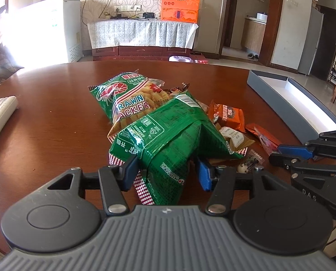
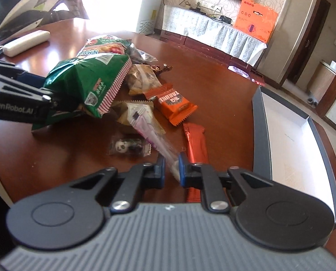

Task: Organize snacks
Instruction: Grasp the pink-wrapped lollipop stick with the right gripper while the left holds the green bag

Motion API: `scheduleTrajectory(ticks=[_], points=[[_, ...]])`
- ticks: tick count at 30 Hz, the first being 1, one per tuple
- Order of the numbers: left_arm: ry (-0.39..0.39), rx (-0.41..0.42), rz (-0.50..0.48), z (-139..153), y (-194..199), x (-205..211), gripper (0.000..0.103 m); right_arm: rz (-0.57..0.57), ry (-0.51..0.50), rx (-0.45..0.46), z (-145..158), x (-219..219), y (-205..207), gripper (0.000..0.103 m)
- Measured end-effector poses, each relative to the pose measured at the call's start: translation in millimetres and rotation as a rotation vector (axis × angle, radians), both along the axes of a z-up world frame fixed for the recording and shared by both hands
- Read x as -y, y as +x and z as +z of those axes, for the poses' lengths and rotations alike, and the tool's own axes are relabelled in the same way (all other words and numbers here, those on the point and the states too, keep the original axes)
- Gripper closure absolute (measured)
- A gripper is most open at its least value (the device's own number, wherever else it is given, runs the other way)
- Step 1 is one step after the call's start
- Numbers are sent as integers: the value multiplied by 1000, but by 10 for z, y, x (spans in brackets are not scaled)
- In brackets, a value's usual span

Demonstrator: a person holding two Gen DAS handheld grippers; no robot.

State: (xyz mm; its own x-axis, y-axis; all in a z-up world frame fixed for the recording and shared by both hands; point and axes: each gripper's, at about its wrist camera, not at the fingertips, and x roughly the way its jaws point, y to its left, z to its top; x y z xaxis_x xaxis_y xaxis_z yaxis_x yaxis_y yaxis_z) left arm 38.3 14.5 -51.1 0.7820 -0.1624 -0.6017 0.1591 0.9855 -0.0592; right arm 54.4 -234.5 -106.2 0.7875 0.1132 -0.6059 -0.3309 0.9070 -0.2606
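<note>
The left gripper [image 1: 165,169] is pinching the near end of a green snack bag [image 1: 168,140], which is lying across a prawn cracker bag [image 1: 125,99] on the brown table [image 1: 55,117]. Just to the right, an orange packet [image 2: 175,102] and a red bar [image 2: 196,141] are lying near the open grey box [image 2: 261,124]. The right gripper [image 2: 171,168] is clamping shut on a thin pale-purple packet [image 2: 155,136]
</note>
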Motion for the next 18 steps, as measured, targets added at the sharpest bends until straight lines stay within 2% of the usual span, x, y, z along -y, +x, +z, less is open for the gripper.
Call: scheduleTrajectory(ticks=[3, 9, 14, 17, 18], points=[[-3, 3, 0, 7, -14, -1, 43, -2, 47, 16, 57, 24, -20, 92], [20, 39, -12, 38, -69, 64, 43, 14, 145, 44, 184, 28, -99, 92], [33, 21, -13, 21, -58, 91, 43, 21, 74, 3, 70, -39, -21, 92], [32, 15, -14, 23, -44, 96, 43, 5, -6, 5, -10, -54, 4, 90], [33, 14, -14, 19, -31, 97, 43, 8, -29, 6, -26, -63, 12, 85]])
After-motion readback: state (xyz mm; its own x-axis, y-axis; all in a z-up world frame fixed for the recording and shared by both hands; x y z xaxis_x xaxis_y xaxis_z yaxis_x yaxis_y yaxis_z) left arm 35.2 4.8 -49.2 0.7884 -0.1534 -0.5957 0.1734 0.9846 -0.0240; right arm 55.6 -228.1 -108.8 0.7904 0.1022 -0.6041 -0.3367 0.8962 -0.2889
